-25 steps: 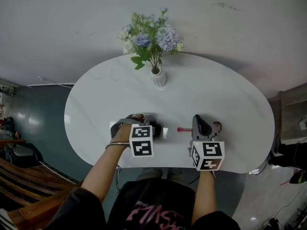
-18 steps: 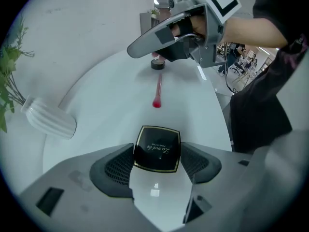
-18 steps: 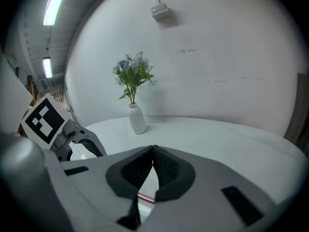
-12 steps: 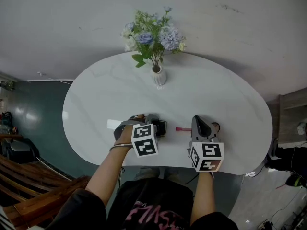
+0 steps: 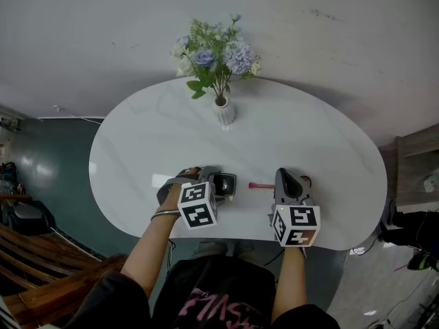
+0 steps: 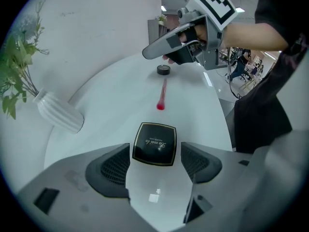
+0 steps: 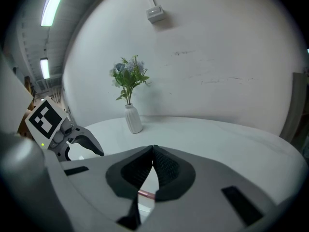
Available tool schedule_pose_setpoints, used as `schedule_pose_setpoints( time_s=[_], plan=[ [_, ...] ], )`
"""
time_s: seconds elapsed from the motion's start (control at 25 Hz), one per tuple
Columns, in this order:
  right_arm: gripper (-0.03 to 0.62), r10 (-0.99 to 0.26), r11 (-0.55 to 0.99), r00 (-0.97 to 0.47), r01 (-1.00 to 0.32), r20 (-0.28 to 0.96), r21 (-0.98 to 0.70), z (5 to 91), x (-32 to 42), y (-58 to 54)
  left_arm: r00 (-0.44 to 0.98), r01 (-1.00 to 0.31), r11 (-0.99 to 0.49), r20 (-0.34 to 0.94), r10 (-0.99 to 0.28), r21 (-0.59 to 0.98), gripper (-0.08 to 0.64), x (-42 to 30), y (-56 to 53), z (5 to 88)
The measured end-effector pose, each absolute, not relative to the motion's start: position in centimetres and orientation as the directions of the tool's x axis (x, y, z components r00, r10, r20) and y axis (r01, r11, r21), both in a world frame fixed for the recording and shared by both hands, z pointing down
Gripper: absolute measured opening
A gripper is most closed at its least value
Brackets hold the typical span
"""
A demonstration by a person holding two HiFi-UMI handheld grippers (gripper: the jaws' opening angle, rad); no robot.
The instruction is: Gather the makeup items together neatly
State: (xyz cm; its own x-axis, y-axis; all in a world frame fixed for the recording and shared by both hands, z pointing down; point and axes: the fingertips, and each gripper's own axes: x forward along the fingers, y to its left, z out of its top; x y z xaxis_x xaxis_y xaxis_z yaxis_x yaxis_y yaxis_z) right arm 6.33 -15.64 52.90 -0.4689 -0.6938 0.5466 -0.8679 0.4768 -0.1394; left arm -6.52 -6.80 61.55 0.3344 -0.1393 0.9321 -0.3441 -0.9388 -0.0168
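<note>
Left gripper [image 6: 155,162] sitting jaws apart, black compact [image 6: 154,143] lying between the tips, gaps both sides; right gripper [image 7: 153,154] holding jaws pressed together, empty, just beside pink stick [image 6: 161,96] on white table [image 5: 295,129]

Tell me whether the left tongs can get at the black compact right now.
Probably yes: the left tongs stand open, and the black compact lies flat on the table between their tips, with nothing in the way.

Shows the left gripper [image 6: 155,154] spread either side of a black compact [image 6: 154,140]; farther off, a pink stick [image 6: 162,93], small black pot [image 6: 163,70], right gripper [image 6: 153,54].
</note>
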Motion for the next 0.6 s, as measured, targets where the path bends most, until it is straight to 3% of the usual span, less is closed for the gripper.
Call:
schedule_pose_setpoints(
  time_s=[0.36,0.4,0.48,0.52,0.6],
  plan=[
    [0.063,-0.686,0.499,-0.484,-0.856,0.543,-0.132,52.6,5.5,-15.6,0.549,-0.664,-0.743,0.730,-0.407,0.085,0.306,-6.7,-9.3,56.1],
    [0.063,-0.685,0.501,-0.485,-0.855,0.544,-0.131,52.6,5.4,-15.6,0.532,-0.698,-0.712,0.722,-0.441,0.080,0.280,-7.0,-9.7,56.0],
    [0.063,-0.683,0.506,-0.486,-0.853,0.546,-0.126,52.5,5.3,-15.6,0.475,-0.769,-0.637,0.716,-0.512,0.054,0.097,-8.0,-10.5,56.1],
    [0.063,-0.682,0.508,-0.486,-0.852,0.546,-0.124,52.5,5.2,-15.6,0.447,-0.801,-0.597,0.713,-0.540,0.050,0.047,-8.5,-10.9,56.2],
    [0.063,-0.680,0.511,-0.487,-0.851,0.549,-0.122,52.5,5.1,-15.5,0.417,-0.849,-0.522,0.704,-0.575,0.077,0.018,-9.0,-11.3,56.3]
  ],
)
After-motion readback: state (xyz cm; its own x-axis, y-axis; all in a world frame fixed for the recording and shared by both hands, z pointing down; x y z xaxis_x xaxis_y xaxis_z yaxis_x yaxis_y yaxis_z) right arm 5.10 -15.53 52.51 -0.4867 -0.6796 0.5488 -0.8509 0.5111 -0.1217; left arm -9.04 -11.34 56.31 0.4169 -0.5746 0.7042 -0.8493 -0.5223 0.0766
